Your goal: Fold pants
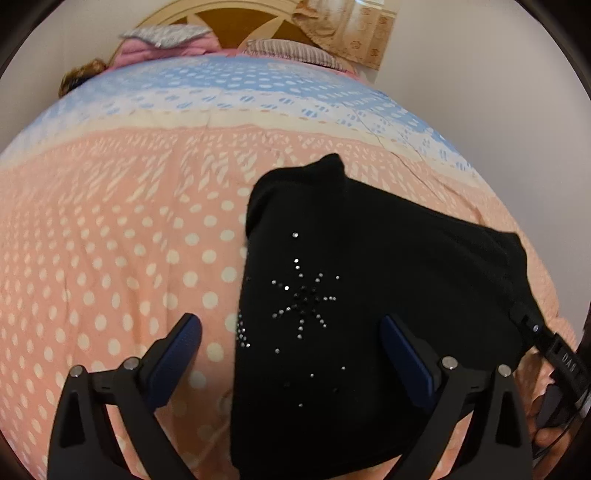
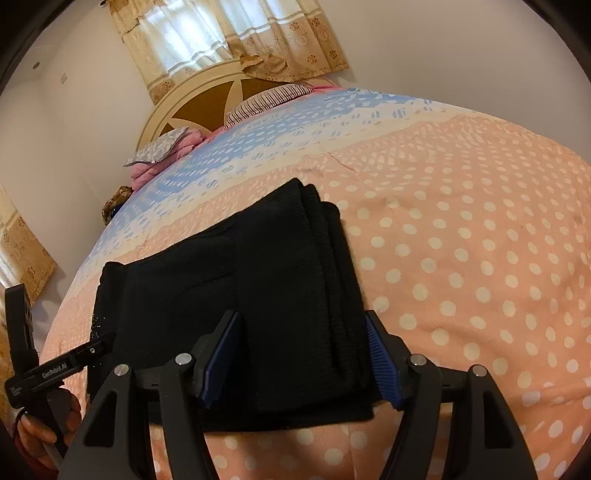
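The black pants (image 1: pixel 369 295) lie folded into a compact stack on the bed, with a rhinestone star on the top layer. In the right wrist view the pants (image 2: pixel 258 295) show ribbed folded edges on their right side. My left gripper (image 1: pixel 291 332) is open, just above the pants' left edge; one finger is over the bedspread, the other over the fabric. My right gripper (image 2: pixel 301 339) is open and straddles the near right part of the stack. Neither holds fabric. The right gripper also shows at the right edge of the left wrist view (image 1: pixel 546 343), the left gripper at the left edge of the right wrist view (image 2: pixel 74 363).
The bed has a pink polka-dot and blue patterned bedspread (image 1: pixel 110 240). Pillows (image 2: pixel 266 99) and a pink blanket (image 2: pixel 166 158) lie by the cream headboard (image 2: pixel 207 96). A curtained window (image 2: pixel 221 33) is behind. A white wall runs along the bed's left side.
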The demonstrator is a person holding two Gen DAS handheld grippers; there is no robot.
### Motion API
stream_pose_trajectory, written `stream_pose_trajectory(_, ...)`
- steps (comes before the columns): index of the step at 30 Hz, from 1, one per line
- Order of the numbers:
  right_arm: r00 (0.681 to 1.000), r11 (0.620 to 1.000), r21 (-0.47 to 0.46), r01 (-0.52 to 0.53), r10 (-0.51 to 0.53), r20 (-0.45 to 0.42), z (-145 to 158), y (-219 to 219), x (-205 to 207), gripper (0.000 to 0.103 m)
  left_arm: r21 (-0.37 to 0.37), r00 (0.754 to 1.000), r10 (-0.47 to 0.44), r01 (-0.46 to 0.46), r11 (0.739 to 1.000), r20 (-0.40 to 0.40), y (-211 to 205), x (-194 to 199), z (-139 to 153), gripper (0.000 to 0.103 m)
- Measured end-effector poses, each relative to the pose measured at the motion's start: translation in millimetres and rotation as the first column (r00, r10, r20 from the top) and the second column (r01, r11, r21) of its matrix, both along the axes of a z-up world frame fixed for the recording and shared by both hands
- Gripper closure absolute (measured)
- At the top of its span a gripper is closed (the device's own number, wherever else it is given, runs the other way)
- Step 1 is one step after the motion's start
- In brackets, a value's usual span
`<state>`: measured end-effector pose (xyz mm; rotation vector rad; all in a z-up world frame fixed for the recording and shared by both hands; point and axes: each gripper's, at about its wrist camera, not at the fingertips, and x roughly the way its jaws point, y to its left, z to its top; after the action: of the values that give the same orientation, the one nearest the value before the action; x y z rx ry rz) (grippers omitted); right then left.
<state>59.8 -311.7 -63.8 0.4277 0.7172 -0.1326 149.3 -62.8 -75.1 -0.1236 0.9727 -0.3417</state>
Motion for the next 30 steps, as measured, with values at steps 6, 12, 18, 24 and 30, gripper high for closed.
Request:
stream_pose_trajectory(6,0.999,0.994,0.105,0.021,-0.026,0.046,-1.6,-17.3,-6.0,0.035,-0.070,0.999,-0.043,0.043,0.997,-0.011,4.5,-5.8,6.9,0.003)
stream_pose_trajectory(12,0.999,0.999,0.043,-0.005,0.003,0.036,-1.9,-9.2,-2.0,0.037,-0.113,0.997,-0.063,0.057,0.992,-0.052,-1.1,-5.2,1.4,0.003)
stream_pose_trajectory(18,0.998,0.990,-0.122,-0.064,0.064,0.001,3.1,19.0,-0.3,0.062,-0.050,0.999,-0.048,0.046,0.998,-0.025,-11.9,-10.9,2.5,0.003)
stream_pose_trajectory(24,0.998,0.992,-0.113,-0.062,0.063,0.005,2.7,17.9,-1.8,0.065,-0.019,0.998,-0.067,0.067,0.998,0.011,-19.9,-15.5,9.8,0.046)
stream_pose_trajectory(30,0.998,0.980,-0.189,-0.065,0.067,0.003,5.6,31.6,-3.0,0.068,0.022,0.996,-0.082,0.081,0.996,0.047,-26.8,-18.9,14.4,0.079)
